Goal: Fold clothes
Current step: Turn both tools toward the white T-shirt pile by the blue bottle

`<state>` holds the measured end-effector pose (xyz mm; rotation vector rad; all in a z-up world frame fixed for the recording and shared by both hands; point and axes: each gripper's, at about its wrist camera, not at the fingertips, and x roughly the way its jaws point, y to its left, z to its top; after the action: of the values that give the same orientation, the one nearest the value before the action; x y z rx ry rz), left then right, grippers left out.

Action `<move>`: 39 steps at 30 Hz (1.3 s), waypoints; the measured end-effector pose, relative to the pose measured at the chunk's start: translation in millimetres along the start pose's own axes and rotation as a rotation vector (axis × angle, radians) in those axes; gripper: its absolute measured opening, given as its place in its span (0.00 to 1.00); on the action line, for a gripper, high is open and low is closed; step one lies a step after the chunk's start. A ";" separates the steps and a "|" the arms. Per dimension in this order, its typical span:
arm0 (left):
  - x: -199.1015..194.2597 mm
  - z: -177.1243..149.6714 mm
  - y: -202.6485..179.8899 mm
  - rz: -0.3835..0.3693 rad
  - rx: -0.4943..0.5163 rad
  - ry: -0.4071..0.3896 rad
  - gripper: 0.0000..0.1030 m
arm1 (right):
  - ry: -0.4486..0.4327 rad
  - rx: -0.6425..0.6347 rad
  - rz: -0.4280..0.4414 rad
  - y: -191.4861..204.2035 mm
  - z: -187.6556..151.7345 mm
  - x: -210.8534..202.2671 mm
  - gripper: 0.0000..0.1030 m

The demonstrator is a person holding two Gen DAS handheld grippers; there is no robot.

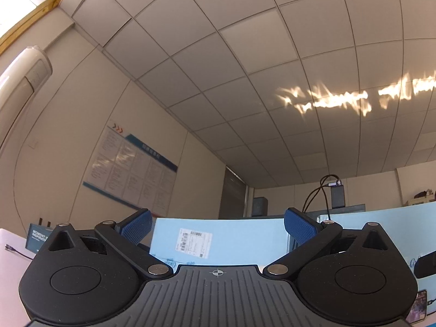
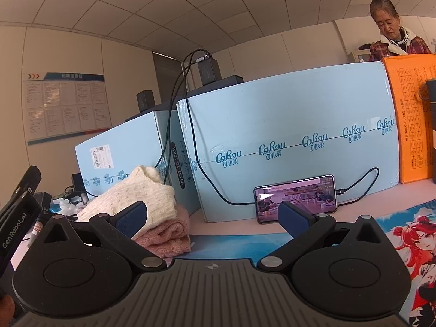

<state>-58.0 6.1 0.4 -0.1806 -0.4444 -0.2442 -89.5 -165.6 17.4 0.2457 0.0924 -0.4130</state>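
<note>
A folded cream knit sweater (image 2: 136, 196) lies on top of a folded pink knit sweater (image 2: 169, 237) on the table, left of centre in the right wrist view. My right gripper (image 2: 212, 218) is open and holds nothing; its left finger stands just in front of the pile. My left gripper (image 1: 218, 226) is open too and empty, tilted upward toward the ceiling. No clothing shows in the left wrist view.
Two light blue cartons (image 2: 294, 136) stand behind the pile, with a black charger and cables (image 2: 208, 68) on top. A phone (image 2: 295, 197) leans against the nearer carton. An orange box (image 2: 411, 114) stands right, a person (image 2: 392, 35) behind it. A printed mat (image 2: 403, 234) covers the table.
</note>
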 end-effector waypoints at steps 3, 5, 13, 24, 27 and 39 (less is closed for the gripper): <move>2.5 2.0 -5.1 -0.018 0.004 0.017 1.00 | 0.014 0.000 -0.028 -21.5 5.6 -24.5 1.00; 1.5 5.5 -15.8 -0.080 -0.014 0.054 1.00 | 0.024 0.000 -0.047 -35.8 9.4 -40.9 1.00; -2.2 19.3 -61.5 -0.339 -0.096 0.203 1.00 | 0.015 0.085 -0.266 -129.2 11.4 -111.2 1.00; -16.3 36.6 -205.7 -0.898 -0.269 0.309 1.00 | -0.095 0.221 -0.646 -246.9 17.4 -207.4 1.00; -9.5 32.0 -243.8 -1.016 -0.382 0.427 1.00 | -0.109 0.272 -0.750 -277.0 16.4 -231.4 1.00; -11.0 -61.3 -373.9 -1.296 -0.563 1.057 1.00 | -0.071 0.489 -0.851 -356.2 -0.4 -270.7 1.00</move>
<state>-144.7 -362.7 -14.4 -0.2616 0.6562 -1.6506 -481.8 -377.0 -22.9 0.6769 0.0201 -1.2952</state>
